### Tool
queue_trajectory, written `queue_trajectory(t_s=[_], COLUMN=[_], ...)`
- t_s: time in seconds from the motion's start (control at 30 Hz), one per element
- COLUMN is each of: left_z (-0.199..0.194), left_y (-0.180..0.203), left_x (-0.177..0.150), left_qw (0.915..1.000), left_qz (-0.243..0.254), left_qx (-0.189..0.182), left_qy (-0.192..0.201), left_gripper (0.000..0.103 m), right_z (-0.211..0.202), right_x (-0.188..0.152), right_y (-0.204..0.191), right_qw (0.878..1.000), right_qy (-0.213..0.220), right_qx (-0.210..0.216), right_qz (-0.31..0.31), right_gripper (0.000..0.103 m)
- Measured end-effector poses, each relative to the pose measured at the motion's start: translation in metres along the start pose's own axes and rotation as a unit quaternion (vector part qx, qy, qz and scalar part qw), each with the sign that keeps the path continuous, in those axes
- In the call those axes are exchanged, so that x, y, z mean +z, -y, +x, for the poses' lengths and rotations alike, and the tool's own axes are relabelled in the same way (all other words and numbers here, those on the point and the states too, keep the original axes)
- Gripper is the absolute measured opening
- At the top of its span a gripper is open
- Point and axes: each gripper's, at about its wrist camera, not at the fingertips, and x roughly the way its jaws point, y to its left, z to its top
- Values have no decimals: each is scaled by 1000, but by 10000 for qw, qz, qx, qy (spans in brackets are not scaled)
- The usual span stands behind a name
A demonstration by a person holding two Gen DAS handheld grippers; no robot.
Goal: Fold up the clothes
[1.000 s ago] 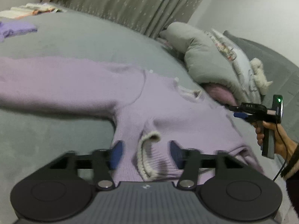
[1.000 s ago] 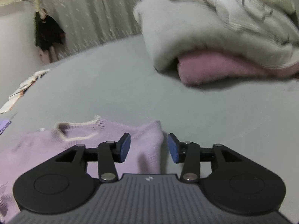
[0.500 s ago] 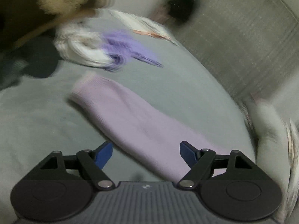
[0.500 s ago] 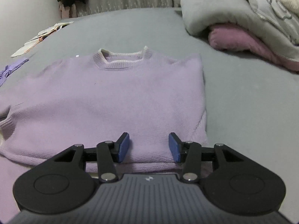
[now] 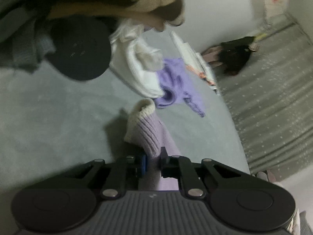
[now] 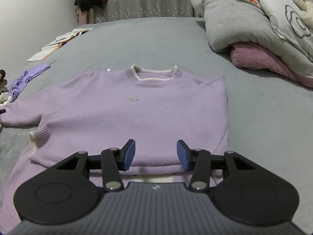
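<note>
A lilac knit sweater with cream trim lies flat on the grey bed, collar away from me. Its right side looks folded in, with a straight edge. Its left sleeve stretches out to the left. My left gripper is shut on that sleeve near its cream cuff, holding it a little above the bed. My right gripper is open and empty, hovering over the sweater's bottom hem.
A pile of white and purple clothes and an open book lie past the cuff. A black round object is at the left. A grey duvet over a pink blanket sits at the right. A curtain hangs behind.
My left gripper swung from the sweater's hem out to the left sleeve, then shut on it near the cuff. My right gripper drew back from the right shoulder to the bottom hem, still open.
</note>
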Motion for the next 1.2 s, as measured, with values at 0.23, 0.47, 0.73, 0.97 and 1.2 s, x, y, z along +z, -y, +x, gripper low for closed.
queue_trajectory(t_s=[0.23, 0.47, 0.73, 0.97, 1.2], left_z=[-45, -83, -93, -93, -98], left_y=[81, 168, 196, 171, 164], left_x=[-24, -92, -137, -92, -73], left_qw=[9796, 9269, 9061, 9151, 9133], left_qz=[1530, 2631, 2770, 2885, 2999], left_qx=[-1275, -2654, -3058, -2764, -2706], left_qy=[258, -341, -933, -532, -527], left_gripper=[10, 10, 10, 10, 10], right_z=[6, -4, -2, 40, 90], right_x=[7, 20, 0, -26, -14], right_y=[-8, -12, -69, -157, -212], right_qw=[9997, 9956, 9902, 9746, 9724], right_qy=[-146, -16, 220, 264, 19], right_qx=[105, 668, 1360, 1956, 1922], right_qz=[147, 661, -215, -1056, -1321], right_gripper=[49, 49, 25, 21, 21])
